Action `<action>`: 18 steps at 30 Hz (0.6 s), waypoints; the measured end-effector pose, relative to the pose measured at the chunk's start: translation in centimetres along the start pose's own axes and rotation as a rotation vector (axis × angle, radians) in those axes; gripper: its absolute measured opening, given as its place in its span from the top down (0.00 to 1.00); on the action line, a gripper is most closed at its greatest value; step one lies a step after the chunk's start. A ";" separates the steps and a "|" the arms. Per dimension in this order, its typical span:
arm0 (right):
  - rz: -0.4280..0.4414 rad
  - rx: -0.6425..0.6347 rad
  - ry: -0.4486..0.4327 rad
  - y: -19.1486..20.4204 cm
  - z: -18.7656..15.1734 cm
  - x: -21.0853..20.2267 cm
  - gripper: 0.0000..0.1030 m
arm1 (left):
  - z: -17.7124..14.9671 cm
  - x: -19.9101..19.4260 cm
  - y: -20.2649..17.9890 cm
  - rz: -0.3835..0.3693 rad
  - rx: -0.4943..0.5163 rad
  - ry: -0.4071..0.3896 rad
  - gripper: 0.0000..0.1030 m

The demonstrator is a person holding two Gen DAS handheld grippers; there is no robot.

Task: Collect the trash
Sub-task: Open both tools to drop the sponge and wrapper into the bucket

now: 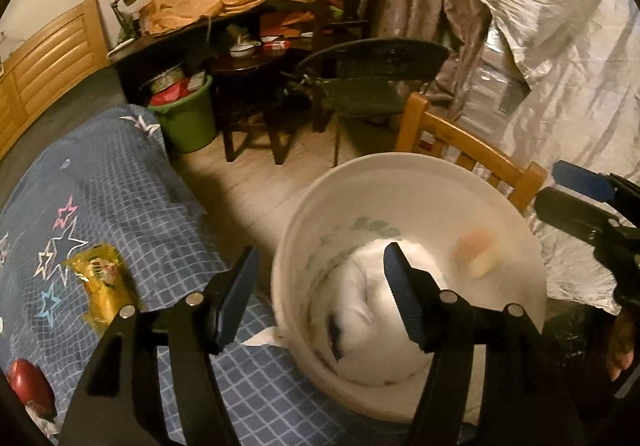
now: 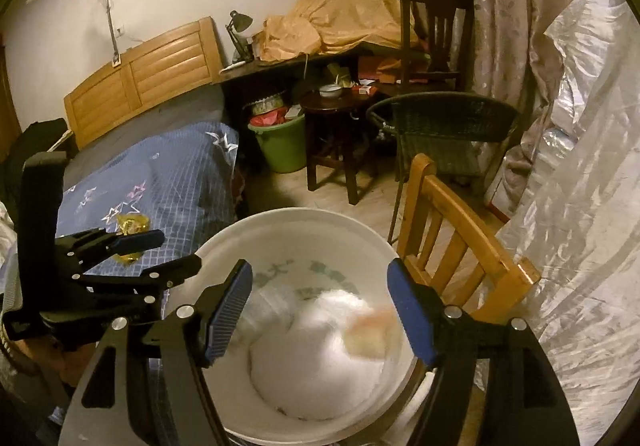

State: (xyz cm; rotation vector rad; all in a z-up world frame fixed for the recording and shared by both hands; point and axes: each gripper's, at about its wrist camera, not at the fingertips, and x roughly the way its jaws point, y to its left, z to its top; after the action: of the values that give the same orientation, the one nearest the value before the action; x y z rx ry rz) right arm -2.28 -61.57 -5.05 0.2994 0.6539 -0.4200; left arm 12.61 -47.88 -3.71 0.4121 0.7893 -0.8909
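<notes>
A white bucket (image 1: 400, 162) (image 2: 300, 212) stands beside the bed and holds crumpled white trash (image 1: 352, 306) (image 2: 320, 330). A blurred peach-coloured piece (image 1: 476, 250) (image 2: 372, 330) is inside it, over the white heap. My left gripper (image 1: 320, 252) (image 2: 176, 250) is open above the bucket's left rim, nothing between its pads. My right gripper (image 2: 319, 264) (image 1: 576, 198) is open over the bucket's mouth, also with nothing in it. A yellow wrapper (image 1: 100, 278) (image 2: 132, 224) lies on the blue checked bedsheet (image 1: 160, 206), left of the bucket. A red apple (image 1: 30, 378) sits at the sheet's near left.
A light wooden chair (image 1: 472, 150) (image 2: 452, 230) stands right behind the bucket. Beyond it are a dark wicker chair (image 1: 368, 78), a dark stool (image 2: 336, 134) and a full green bucket (image 1: 188, 118) (image 2: 282, 142). Silver plastic sheeting (image 1: 568, 66) covers the right side.
</notes>
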 end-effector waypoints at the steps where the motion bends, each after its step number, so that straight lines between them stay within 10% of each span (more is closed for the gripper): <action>1: 0.003 0.002 0.000 0.0 -0.1 0.1 0.31 | -0.1 0.0 0.3 0.007 -0.005 0.000 0.40; 10: 0.003 0.024 -0.010 -0.3 -0.5 -0.2 0.31 | -0.8 -0.9 0.7 0.034 -0.024 -0.008 0.39; 18: -0.010 -0.019 -0.194 3.2 -2.5 -3.7 0.31 | -4.3 -5.8 2.7 0.154 -0.095 -0.113 0.27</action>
State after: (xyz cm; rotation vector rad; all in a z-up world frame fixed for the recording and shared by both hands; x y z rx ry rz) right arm -4.69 -56.77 -4.14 0.2335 0.4695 -0.4462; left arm 10.71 -40.60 -2.10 0.3311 0.6833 -0.7236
